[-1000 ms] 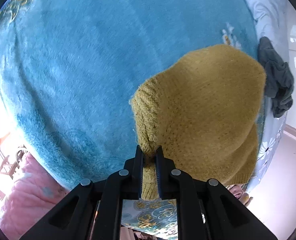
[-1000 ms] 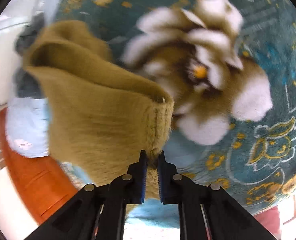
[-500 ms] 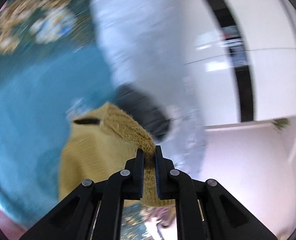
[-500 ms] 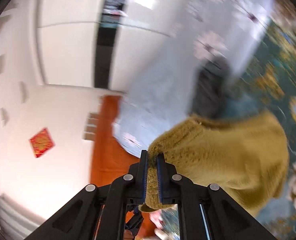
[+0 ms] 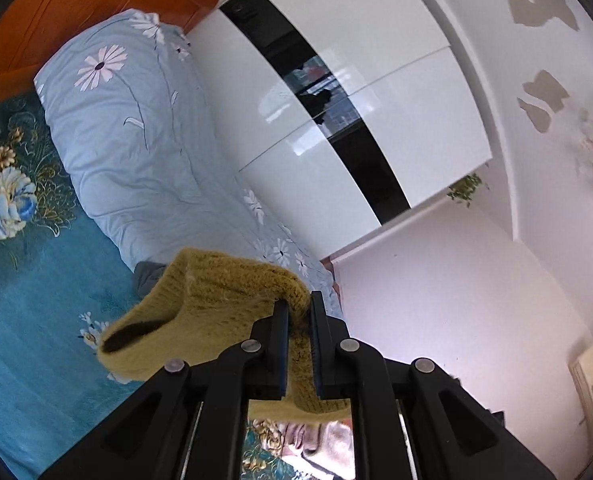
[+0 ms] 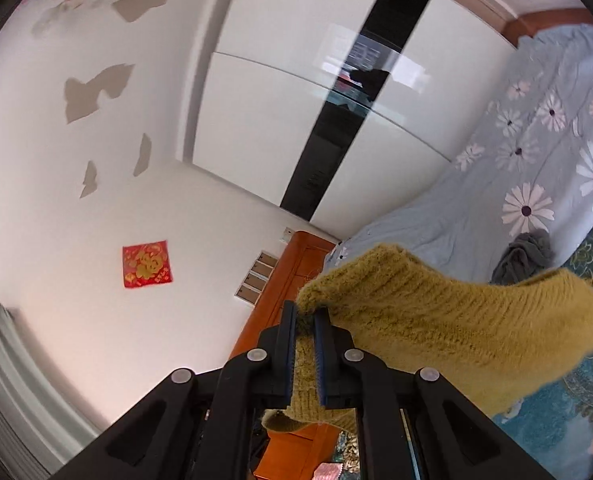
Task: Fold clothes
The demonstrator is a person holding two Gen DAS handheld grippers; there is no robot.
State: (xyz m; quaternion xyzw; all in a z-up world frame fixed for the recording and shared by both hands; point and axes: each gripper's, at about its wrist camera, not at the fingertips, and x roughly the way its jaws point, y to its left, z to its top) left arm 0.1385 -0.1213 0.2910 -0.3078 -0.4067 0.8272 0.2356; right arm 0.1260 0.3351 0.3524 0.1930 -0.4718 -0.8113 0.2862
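- A mustard-yellow knitted sweater (image 5: 224, 312) is gripped by both tools and is held in the air above the bed.
- The left tool (image 5: 298, 312) is clenched on a ribbed edge of the sweater; knit is seen pinched between its two black fingers (image 5: 280, 344).
- The right tool (image 6: 305, 316) is likewise clamped on a ribbed edge of the same sweater (image 6: 436, 328), with yarn squeezed between the blue-lined pads.
- In the left wrist view the sweater is seen hanging away to the left of the tool, with a dark opening of the garment shown at its far end.
- In the right wrist view the sweater is stretched out to the right of the tool, over the blanket.
- A teal blanket (image 5: 28, 320) with floral print is spread on the bed beneath the garment.
- A pale blue quilt (image 5: 136, 140) printed with daisies is bunched along the far side of the bed.
- A dark grey garment (image 6: 524, 256) is crumpled at the foot of the quilt, beyond the sweater.
- A glossy white wardrobe (image 6: 256, 120) with a black strip is seen behind the bed.
- An orange wooden headboard (image 5: 76, 12) is seen at the end of the bed.
- A red square decoration (image 6: 147, 263) is fixed to the white wall.
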